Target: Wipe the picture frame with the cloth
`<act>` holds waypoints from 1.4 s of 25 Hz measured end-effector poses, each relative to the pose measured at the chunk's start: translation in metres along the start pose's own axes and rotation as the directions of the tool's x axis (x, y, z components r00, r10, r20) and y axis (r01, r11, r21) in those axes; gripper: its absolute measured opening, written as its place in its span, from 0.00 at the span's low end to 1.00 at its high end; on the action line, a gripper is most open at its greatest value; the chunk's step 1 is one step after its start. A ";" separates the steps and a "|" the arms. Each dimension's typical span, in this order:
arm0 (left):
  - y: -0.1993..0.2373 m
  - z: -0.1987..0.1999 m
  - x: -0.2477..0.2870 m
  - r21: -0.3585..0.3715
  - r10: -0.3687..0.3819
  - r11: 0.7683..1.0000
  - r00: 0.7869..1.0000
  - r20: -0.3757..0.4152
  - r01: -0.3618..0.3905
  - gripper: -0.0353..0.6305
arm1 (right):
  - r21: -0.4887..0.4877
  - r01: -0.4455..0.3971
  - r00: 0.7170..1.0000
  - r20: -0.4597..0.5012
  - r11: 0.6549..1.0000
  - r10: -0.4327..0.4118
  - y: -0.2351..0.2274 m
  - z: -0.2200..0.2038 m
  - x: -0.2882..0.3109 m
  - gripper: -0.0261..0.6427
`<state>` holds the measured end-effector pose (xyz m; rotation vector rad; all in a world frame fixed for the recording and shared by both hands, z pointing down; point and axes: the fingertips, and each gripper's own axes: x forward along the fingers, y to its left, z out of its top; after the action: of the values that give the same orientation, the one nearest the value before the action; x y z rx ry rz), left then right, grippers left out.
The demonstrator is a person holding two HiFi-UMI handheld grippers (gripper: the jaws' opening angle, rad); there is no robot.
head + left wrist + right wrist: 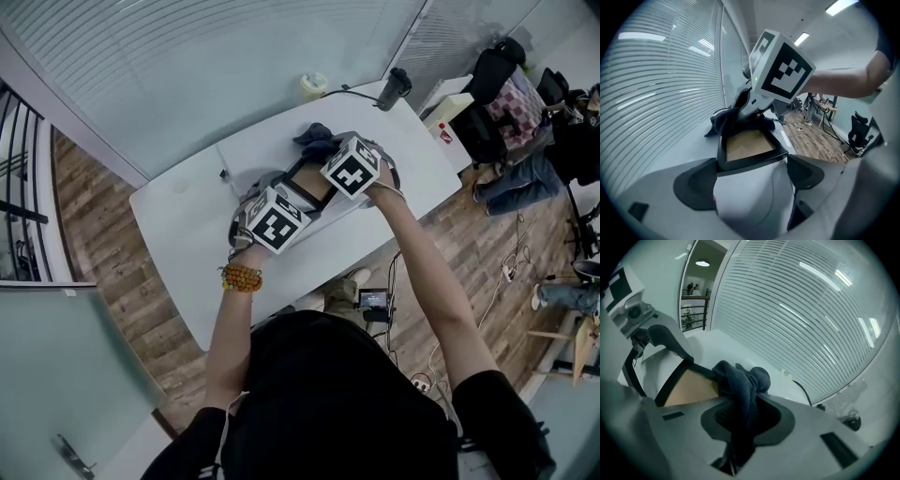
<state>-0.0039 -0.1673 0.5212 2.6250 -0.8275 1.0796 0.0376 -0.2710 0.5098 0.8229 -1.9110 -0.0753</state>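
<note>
The wiping step is judged to be under way; the picture frame [746,161] is held at its near end between the jaws of the left gripper [749,174], whose pads are closed against its two sides, so that the black rim and brown backing run straight out ahead of that claw; the frame is steadied there above the white table [187,234], though whether its far end rests on the tabletop cannot be told.

The cloth [740,380] is pinched by the right gripper [746,416], its jaws pressed nearly together on the dark fabric; a bunched wad is pushed out just ahead of the fingertips and is laid against the frame's far rim, at the end opposite the left claw; a tail of fabric hangs back between the jaws.

From the left gripper view the cloth is seen heaped over that far edge, with the right claw coming down on it from above.

For the next move, it is judged that the wad should be dragged along the rim and across the backing toward the left claw; the pinch must be kept firm so the fabric is not shed; the left grip must be kept rigid, since pressure at the far end would lever the frame out of its jaws.
</note>
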 end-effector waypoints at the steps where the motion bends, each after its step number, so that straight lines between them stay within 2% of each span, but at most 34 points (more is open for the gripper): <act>1: 0.000 -0.001 0.000 0.000 0.001 1.000 1.000 -0.001 -0.001 0.77 | -0.040 -0.003 1.000 -0.018 0.999 0.002 0.007 0.001 0.001 0.11; 3: 0.001 -0.002 0.000 0.000 0.004 1.000 1.000 0.001 -0.004 0.77 | -0.106 0.008 0.998 -0.056 0.994 -0.014 0.019 0.002 0.005 0.10; 5: 0.000 -0.001 0.000 0.003 0.007 1.000 1.000 0.007 -0.007 0.77 | -0.118 0.015 0.996 -0.084 0.993 -0.025 0.024 0.001 0.006 0.09; 9: -0.001 0.001 0.000 0.010 0.008 1.000 1.000 0.010 -0.008 0.77 | -0.022 -0.067 0.995 -0.080 0.998 0.065 0.023 0.004 0.000 0.10; 12: 0.000 0.000 -0.001 0.009 0.007 1.000 1.000 0.009 -0.007 0.77 | 0.013 -0.106 0.993 -0.047 0.994 0.107 0.030 0.008 -0.004 0.10; 20: 0.000 0.000 -0.001 0.009 0.003 1.000 1.000 0.005 -0.003 0.77 | -0.035 -0.179 0.983 -0.045 0.983 0.177 0.057 0.015 -0.016 0.10; 25: 0.001 0.001 -0.001 0.008 0.004 1.000 1.000 0.002 -0.004 0.77 | -0.032 -0.302 0.953 -0.024 0.953 0.301 0.089 0.024 -0.027 0.10; 28: 0.000 0.001 0.000 0.009 0.003 1.000 1.000 0.004 -0.003 0.77 | 0.001 -0.337 0.941 0.006 0.941 0.337 0.094 0.024 -0.027 0.10; 30: 0.001 0.001 -0.001 0.009 0.005 1.000 1.000 0.005 -0.005 0.77 | 0.044 -0.395 0.918 0.049 0.917 0.393 0.095 0.025 -0.029 0.10; 31: 0.000 0.001 -0.001 0.009 0.006 1.000 1.000 0.006 -0.006 0.77 | 0.064 -0.443 0.896 0.072 0.894 0.439 0.096 0.024 -0.032 0.10; 33: -0.002 0.001 0.000 0.010 0.005 1.000 1.000 0.010 -0.005 0.76 | 0.096 -0.553 0.832 0.124 0.828 0.541 0.095 0.020 -0.042 0.10; 35: -0.003 0.001 0.000 0.011 0.002 1.000 1.000 0.009 -0.002 0.76 | 0.139 -0.625 0.778 0.200 0.768 0.596 0.082 0.023 -0.055 0.10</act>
<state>-0.0017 -0.1651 0.5205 2.6407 -0.8290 1.0761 -0.0090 -0.1834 0.4883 0.2791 -2.2673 0.4805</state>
